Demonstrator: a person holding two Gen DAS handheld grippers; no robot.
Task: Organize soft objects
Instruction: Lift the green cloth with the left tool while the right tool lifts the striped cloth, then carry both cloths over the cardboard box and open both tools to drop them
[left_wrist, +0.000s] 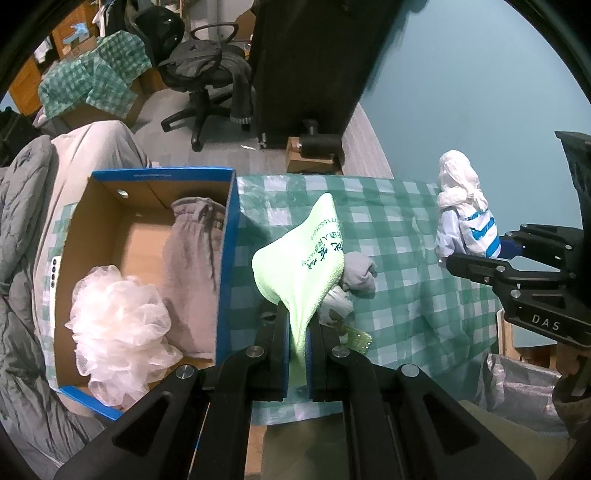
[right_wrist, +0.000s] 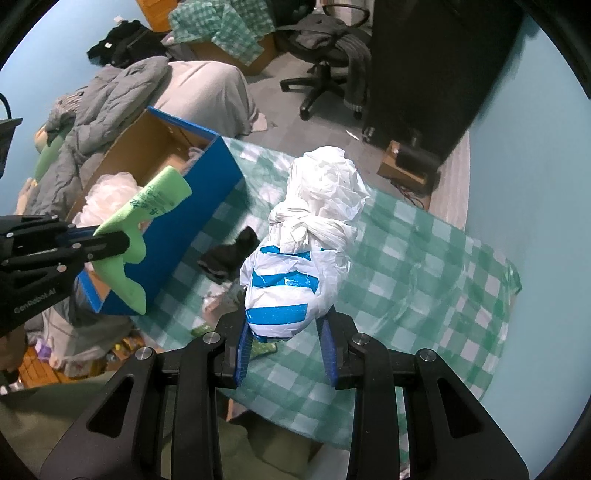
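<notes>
Over checked cloth: 2 down-tilted claws

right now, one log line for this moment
left gripper: shut on green cloth | right gripper: shut on white bag | both lifted above table | box: pouf, grey cloth inside

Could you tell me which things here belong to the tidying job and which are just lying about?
Job: green cloth in left gripper; knotted plastic bag in right gripper; blue box; mesh pouf; grey sock.
Lying about: office chair; grey jacket.
</notes>
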